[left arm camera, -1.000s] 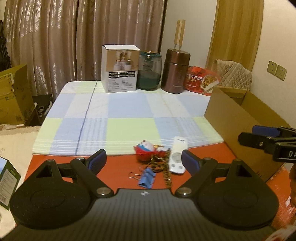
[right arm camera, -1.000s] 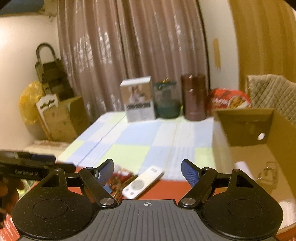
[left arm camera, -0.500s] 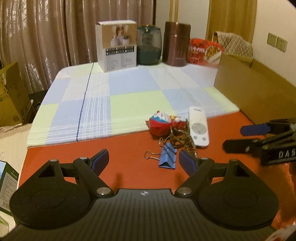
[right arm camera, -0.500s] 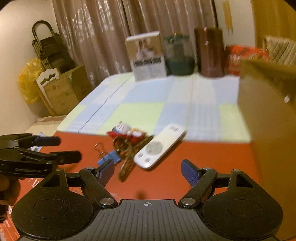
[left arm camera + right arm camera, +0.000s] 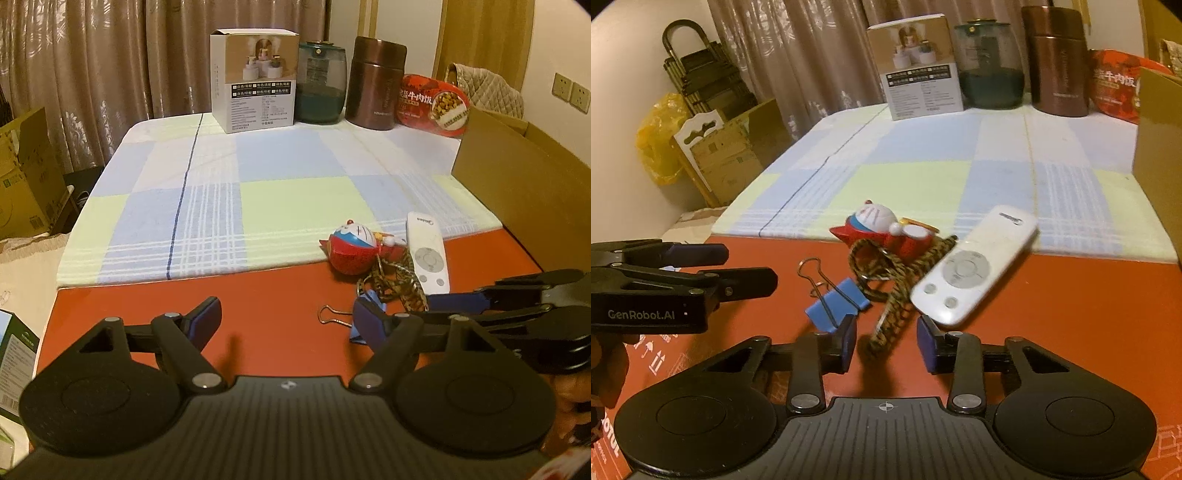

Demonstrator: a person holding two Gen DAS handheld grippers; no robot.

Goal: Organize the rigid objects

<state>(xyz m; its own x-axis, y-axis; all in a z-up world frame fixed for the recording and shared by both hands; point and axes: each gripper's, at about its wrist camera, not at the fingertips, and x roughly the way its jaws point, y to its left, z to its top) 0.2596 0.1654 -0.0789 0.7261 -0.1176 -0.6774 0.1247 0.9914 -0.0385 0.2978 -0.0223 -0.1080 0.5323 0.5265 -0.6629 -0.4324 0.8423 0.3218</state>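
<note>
A white remote, a Doraemon figure keychain with a braided brown cord, and a blue binder clip lie together on the red tabletop. My right gripper is low over the table, jaws partly closed around the cord's near end, not gripping it. My left gripper is open and empty over bare red table, left of the pile. The right gripper's fingers show in the left wrist view, beside the remote.
An open cardboard box stands at the table's right. A checked cloth covers the far half, with a white carton, a green jar, a brown flask and a red food pack at the back.
Both grippers have dropped lower and moved closer to the pile. The right gripper's jaws have narrowed and now straddle the cord's end.
</note>
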